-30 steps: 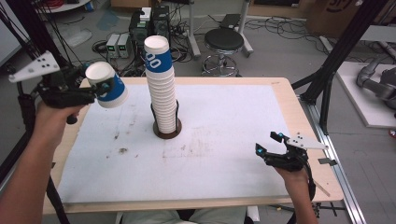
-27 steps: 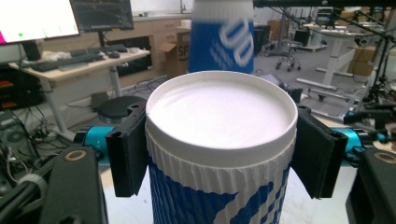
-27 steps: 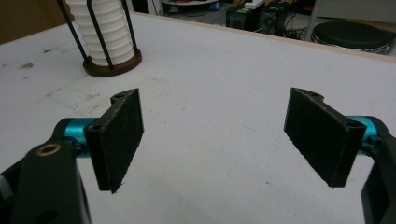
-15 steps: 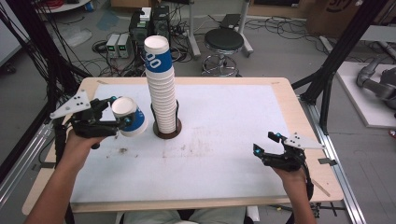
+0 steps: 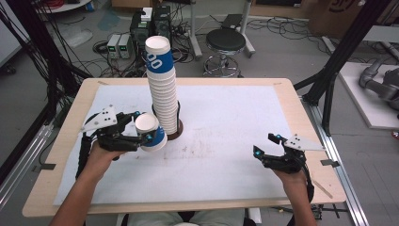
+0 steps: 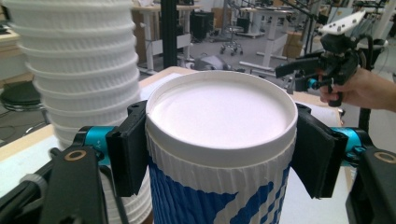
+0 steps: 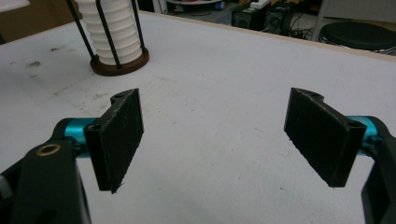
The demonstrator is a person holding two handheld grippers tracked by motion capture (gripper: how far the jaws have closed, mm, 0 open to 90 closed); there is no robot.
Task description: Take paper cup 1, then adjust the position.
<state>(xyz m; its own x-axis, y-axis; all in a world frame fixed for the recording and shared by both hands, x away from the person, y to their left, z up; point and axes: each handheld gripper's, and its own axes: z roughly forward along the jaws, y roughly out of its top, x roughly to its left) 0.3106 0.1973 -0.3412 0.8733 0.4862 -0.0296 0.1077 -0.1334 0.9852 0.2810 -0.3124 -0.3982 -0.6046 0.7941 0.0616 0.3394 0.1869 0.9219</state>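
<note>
Fingers (image 6: 128, 154) of my left gripper (image 5: 141, 136) clamp a blue-and-white paper cup (image 6: 222, 154), no readable label, beside the cup stack (image 5: 162, 89); my right gripper (image 5: 266, 146) fingers (image 7: 116, 140) stand apart over the table (image 5: 226, 122)

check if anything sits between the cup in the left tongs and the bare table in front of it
Nothing visible does. The left tongs grip the cup just left of the cup stack in its holder. The white table cover ahead and toward the right tongs lies bare.

The paper cup (image 5: 151, 133) is white with a blue checkered print, like the cup stack (image 5: 162, 89). The stack's holder base (image 7: 119, 65) is dark brown, and the tabletop (image 5: 235, 127) is white.
</note>
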